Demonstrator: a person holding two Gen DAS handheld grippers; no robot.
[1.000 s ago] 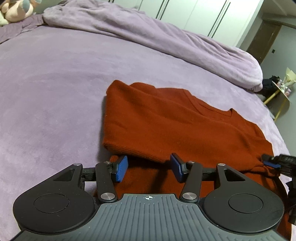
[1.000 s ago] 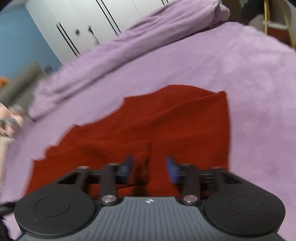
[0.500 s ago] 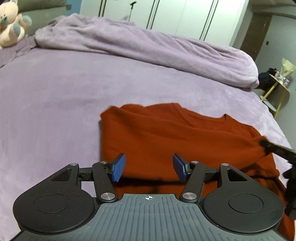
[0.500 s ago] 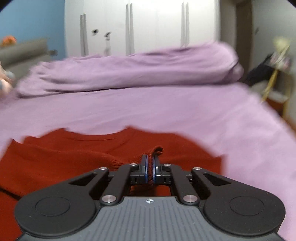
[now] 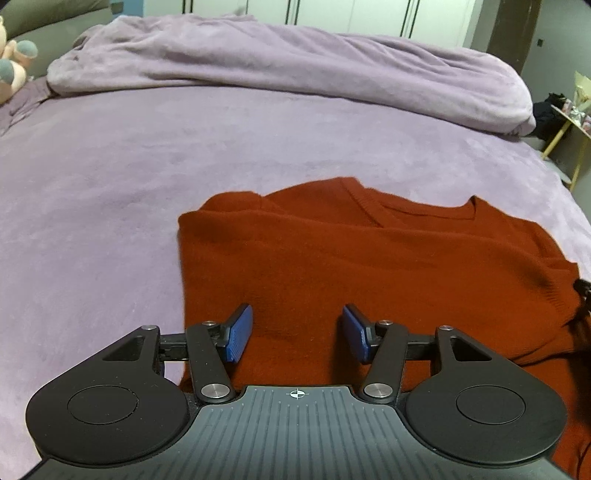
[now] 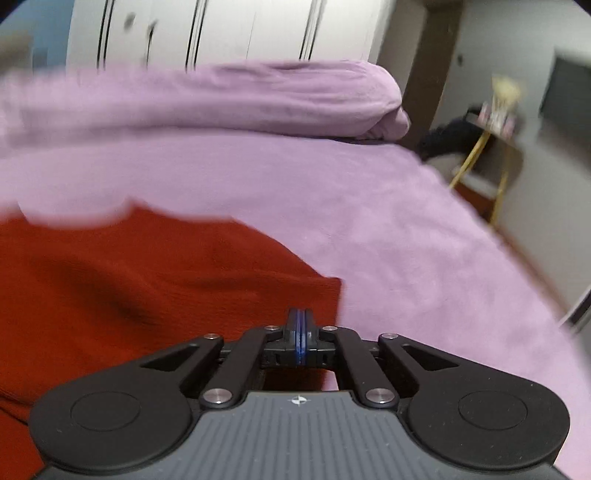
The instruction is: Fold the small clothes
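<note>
A rust-red knit sweater (image 5: 369,266) lies on the purple bed, with its left side folded over the body and the neckline toward the far side. My left gripper (image 5: 297,332) is open and empty, hovering over the sweater's near-left part. My right gripper (image 6: 300,325) has its blue pads pressed together at the sweater's right edge (image 6: 325,295); the view is blurred and I cannot tell whether cloth is between the pads. The sweater (image 6: 129,288) fills the left of the right wrist view. The right gripper's tip (image 5: 583,288) shows at the sweater's right edge.
A rumpled purple duvet (image 5: 295,66) lies along the far side of the bed. A plush toy (image 5: 11,70) sits at the far left. A yellow-legged side table (image 5: 569,122) with clutter stands off the bed's right edge. White wardrobe doors (image 6: 221,33) line the far wall.
My right gripper went from open to shut at a sleeve cuff, then swung right to the sweater's edge. My left gripper stayed open and drew back and up.
</note>
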